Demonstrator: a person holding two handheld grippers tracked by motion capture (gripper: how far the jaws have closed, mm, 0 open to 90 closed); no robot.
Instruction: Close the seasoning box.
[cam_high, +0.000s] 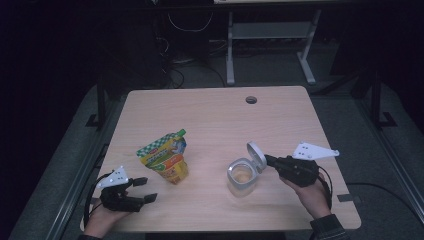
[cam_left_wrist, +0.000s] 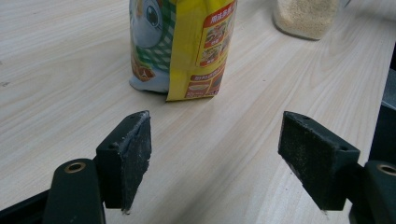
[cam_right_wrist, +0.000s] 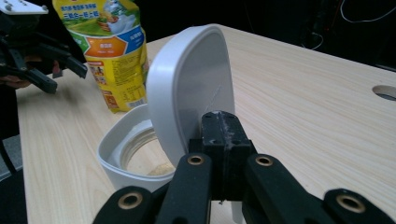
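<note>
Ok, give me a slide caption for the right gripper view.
Shut right gripper against the raised lid of an open jar, pouch behind.

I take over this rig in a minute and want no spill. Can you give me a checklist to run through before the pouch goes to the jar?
1. Jar upright on the table: ok.
2. Lid flipped up, mouth clear: ok.
3. Right gripper shut, its tips against the raised lid: ok; whether it pinches the lid's edge, cannot tell.
4. Left gripper open and aimed at the pouch: ok.
5. Pouch gripped: not ok, it stands free, ahead of the jaws.
6. Pouch's green cap off: not ok, it looks still on.
</note>
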